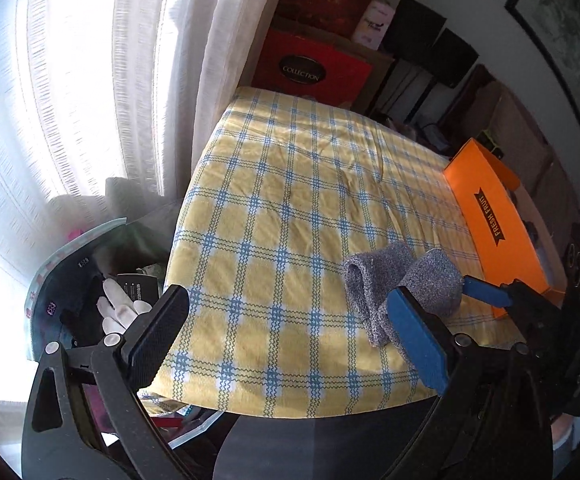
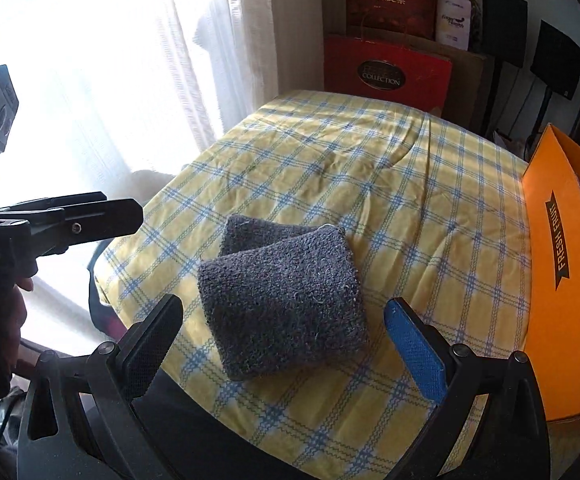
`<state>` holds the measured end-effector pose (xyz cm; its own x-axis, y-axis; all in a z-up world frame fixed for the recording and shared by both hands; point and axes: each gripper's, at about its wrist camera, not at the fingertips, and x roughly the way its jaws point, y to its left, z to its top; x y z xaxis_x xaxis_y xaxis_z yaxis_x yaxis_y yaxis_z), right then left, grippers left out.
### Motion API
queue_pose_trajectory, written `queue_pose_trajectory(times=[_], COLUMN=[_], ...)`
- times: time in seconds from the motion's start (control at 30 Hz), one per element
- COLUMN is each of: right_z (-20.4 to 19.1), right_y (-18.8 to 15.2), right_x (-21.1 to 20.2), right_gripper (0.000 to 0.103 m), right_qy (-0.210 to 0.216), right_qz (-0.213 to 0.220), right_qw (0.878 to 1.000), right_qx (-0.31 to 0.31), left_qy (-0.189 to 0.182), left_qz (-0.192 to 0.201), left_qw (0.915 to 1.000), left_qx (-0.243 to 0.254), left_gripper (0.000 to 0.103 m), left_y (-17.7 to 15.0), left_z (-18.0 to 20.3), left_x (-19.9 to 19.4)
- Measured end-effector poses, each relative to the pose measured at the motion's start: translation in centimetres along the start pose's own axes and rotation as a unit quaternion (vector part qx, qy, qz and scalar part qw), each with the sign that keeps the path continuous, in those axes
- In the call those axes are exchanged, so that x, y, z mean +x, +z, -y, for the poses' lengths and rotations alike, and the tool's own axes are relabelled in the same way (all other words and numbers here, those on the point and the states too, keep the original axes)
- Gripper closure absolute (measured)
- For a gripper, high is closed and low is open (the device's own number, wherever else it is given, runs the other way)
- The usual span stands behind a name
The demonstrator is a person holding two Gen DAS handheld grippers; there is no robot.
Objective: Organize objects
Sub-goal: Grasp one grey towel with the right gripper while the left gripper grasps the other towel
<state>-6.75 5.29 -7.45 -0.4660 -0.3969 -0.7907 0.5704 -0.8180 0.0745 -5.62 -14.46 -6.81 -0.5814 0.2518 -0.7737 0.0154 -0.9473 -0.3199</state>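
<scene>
Bright curtains (image 2: 129, 80) fill the far left of both views, glaring with daylight, left of the table (image 2: 330, 160), which wears a yellow cloth checked in blue and serves as the landmark. Off the table's left edge, low down in the left wrist view, an open bag (image 1: 69, 280) holds dark items and something pale that looks like a white glove (image 1: 117, 308). Over the table's near left corner the left gripper (image 1: 290, 340) hangs with its jaws wide apart and nothing between them; its black finger sits over the bag side, its blue finger over the cloth. On the table's near middle lies a folded grey towel (image 2: 281, 304), a second grey fold peeking out behind and touching it. The right gripper (image 2: 285, 344) is spread open around the towel's near end, black finger just left of it, blue finger just right; in the right wrist view neither pad clearly touches the fabric. From the left wrist view the left gripper's blue finger partly hides the towel (image 1: 394, 284), and the right gripper's blue pad shows just beyond it. Behind the table's far edge stand red gift boxes (image 2: 386, 68), one marked COLLECTION, and dark panels on stands. Along the table's right edge rests an orange box (image 2: 562, 280) marked FRESH FRUIT, near the towel but apart from it.
</scene>
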Motion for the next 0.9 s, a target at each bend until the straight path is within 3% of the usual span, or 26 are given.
queue_pose_trajectory(times=[0.13,0.23,0.33,0.57,0.73,0.9], right_z=[-0.2,0.1,0.5,2.0,3.6,5.2], right_y=[0.1,0.2,0.0,0.7,0.7,0.6], right_x=[1.0,1.8,1.7,-1.0,-2.4,-4.6], right_gripper=[0.002,0.016,0.023,0.068,0.073,0.072], right_qy=[-0.008,0.001,0.000,0.000,-0.013,-0.024], right_qz=[-0.007,-0.016,-0.014,0.015,0.029,0.050], right_qw=[1.000,1.000,1.000,0.999,0.997,0.993], right_qx=[-0.007,0.004,0.012,0.038,0.074,0.108], left_qy=[-0.001,-0.004,-0.012,-0.030,-0.054,-0.048], left_qz=[-0.001,-0.003,-0.007,-0.019,-0.031,-0.038], left_qw=[1.0000,1.0000,0.9999,0.9993,0.9980,0.9979], left_qx=[-0.007,-0.008,-0.008,-0.012,-0.010,0.021], left_gripper=[0.004,0.004,0.004,0.004,0.004,0.005], left_y=[0.1,0.1,0.1,0.2,0.3,0.7], left_z=[-0.7,-0.8,-0.7,0.1,1.5,3.9], left_x=[0.2,0.4,0.6,1.4,2.0,3.2])
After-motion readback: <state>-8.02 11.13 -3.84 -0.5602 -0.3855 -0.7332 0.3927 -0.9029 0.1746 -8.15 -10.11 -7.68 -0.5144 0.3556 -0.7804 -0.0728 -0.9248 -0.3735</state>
